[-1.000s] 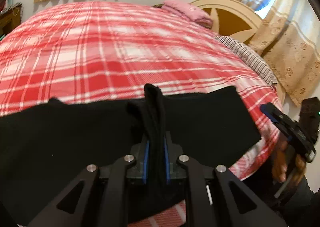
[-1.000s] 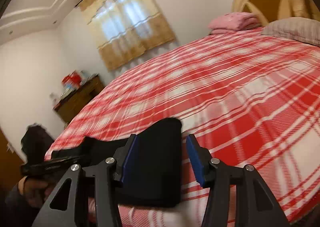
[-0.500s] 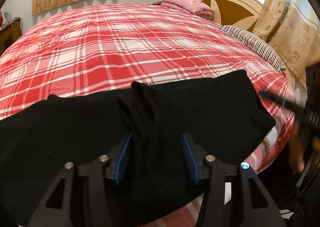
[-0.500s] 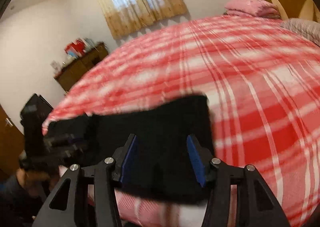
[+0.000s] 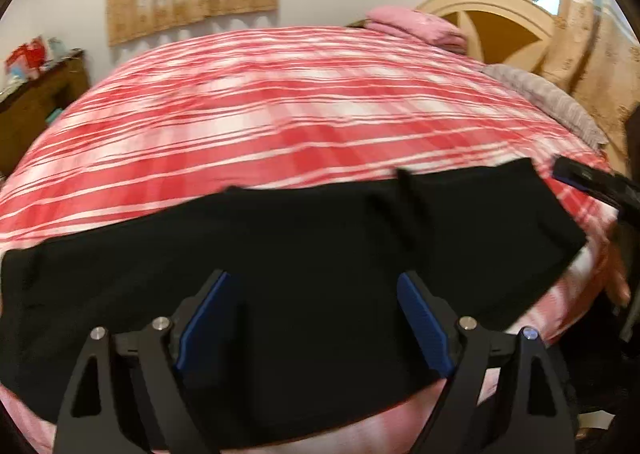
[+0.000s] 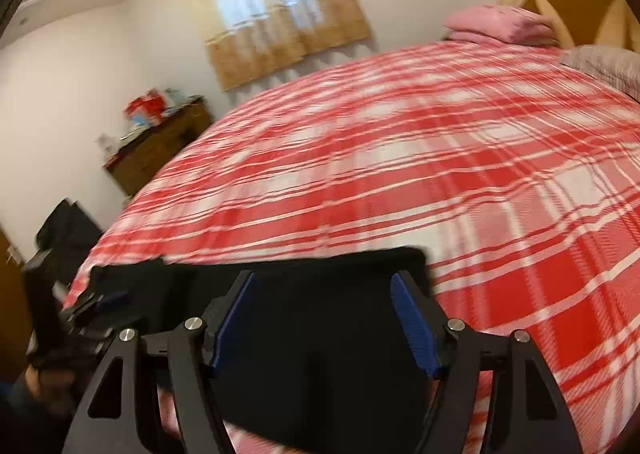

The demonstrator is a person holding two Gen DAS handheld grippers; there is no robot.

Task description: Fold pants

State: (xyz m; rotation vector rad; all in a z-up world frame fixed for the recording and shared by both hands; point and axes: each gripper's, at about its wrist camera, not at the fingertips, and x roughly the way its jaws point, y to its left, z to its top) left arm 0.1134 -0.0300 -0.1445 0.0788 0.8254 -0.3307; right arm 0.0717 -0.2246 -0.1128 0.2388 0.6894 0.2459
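The left tongs [image 5: 312, 318] are standing wide apart over the pants [image 5: 280, 254], gripping nothing. The right tongs [image 6: 324, 318] are likewise gaping above the pants' end [image 6: 320, 294]. One pair of black pants is lying flat across the near edge of the plaid bed [image 5: 280, 114]. One pink pillow [image 5: 416, 28] is sitting by the headboard [image 5: 504, 22]. No writing is showing.

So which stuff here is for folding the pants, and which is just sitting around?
For the job:
- black pants
- left gripper, open
- right gripper, open
- red plaid bed, the folding surface

Just lying about:
- pink folded blanket
- grey pillow
- wooden dresser
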